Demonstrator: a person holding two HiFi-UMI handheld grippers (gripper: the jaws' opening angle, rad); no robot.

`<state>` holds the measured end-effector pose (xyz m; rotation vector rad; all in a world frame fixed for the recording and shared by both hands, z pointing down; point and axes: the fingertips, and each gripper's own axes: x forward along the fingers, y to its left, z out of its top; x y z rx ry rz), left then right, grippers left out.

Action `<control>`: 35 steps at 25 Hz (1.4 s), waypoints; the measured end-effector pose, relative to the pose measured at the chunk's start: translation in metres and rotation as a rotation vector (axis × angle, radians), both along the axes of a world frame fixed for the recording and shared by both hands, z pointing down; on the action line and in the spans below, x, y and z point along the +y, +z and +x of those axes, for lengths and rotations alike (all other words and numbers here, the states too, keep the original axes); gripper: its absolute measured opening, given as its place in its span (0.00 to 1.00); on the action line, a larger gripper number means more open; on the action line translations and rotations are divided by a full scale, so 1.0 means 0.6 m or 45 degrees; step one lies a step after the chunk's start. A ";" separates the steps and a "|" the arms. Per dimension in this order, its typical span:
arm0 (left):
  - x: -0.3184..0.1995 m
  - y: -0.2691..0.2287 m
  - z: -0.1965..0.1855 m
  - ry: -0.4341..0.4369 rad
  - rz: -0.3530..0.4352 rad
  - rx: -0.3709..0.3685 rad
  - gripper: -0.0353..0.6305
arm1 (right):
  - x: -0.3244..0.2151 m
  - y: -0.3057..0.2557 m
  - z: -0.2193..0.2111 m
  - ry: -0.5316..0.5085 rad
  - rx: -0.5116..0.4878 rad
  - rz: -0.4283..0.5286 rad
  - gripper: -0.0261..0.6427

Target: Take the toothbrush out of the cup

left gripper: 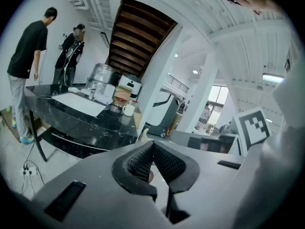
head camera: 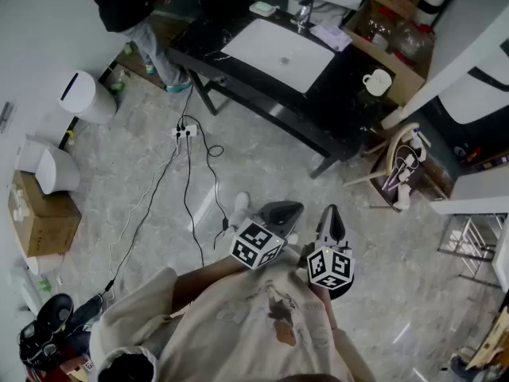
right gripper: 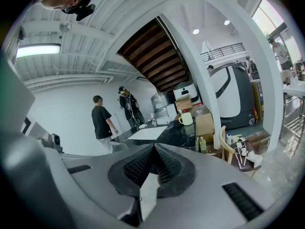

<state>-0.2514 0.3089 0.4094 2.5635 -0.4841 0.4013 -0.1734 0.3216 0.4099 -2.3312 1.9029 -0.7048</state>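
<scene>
At lower centre of the head view, both grippers sit close to the person's body, well apart from the black table [head camera: 256,94].

Left gripper [head camera: 280,211]: jaws together, nothing between them. Right gripper [head camera: 332,220]: same, closed and empty.

White cup [head camera: 377,82] stands upper right of the frame, on the table's right end, beside a cardboard box [head camera: 398,62]. Toothbrush is too small to make out from here, so I can't confirm it's in the cup.

My read is that the task hasn't started. Approaching the table, opening a gripper, gripping the brush and lifting it clear are all still to do.
</scene>
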 end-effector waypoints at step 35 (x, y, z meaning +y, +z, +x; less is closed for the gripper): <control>0.031 0.024 0.191 -0.157 0.068 -0.111 0.08 | 0.052 0.046 0.191 -0.105 -0.059 0.049 0.06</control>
